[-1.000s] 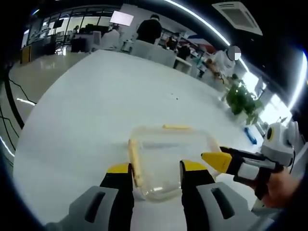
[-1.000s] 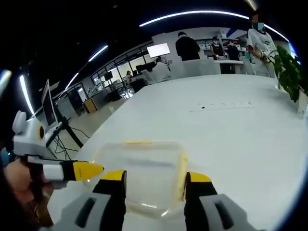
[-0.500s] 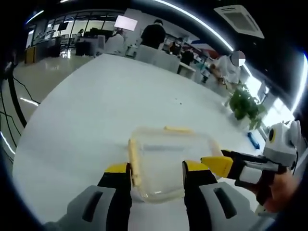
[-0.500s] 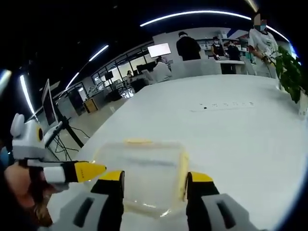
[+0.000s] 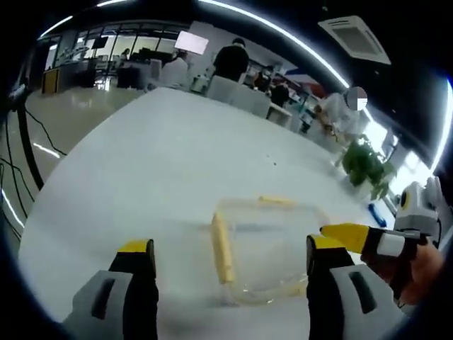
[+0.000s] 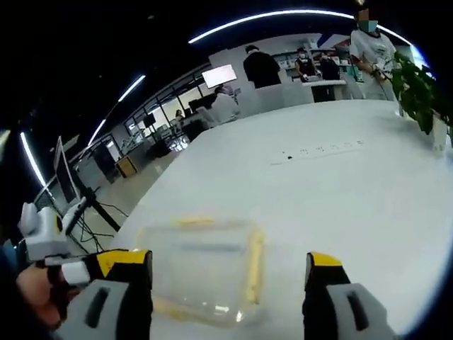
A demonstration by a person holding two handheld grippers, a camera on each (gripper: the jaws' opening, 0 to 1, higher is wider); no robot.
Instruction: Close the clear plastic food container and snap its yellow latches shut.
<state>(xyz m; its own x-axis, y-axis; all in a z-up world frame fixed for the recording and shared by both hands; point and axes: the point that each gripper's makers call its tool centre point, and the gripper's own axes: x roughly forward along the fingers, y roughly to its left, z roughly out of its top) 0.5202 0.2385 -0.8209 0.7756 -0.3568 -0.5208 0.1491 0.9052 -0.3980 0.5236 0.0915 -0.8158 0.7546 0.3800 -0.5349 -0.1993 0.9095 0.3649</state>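
Tabletop first: your clear plastic food container (image 5: 265,248) with yellow latches (image 5: 223,248) sits on the broad white table (image 5: 141,177), between both tongs. Your left gripper (image 5: 230,258) and right gripper (image 6: 230,273) are spread wide, apparently touching nothing. Beyond, a green potted plant (image 5: 364,166) and people standing in the office.

The container's (image 5: 272,248) near right corner hides behind the left gripper's right fingers (image 5: 327,265).

Clear plastic food container (image 5: 265,251) (image 6: 202,265) lying flat on the white desk (image 5: 141,177), lid on, with yellow latches (image 5: 223,248) along its sides.
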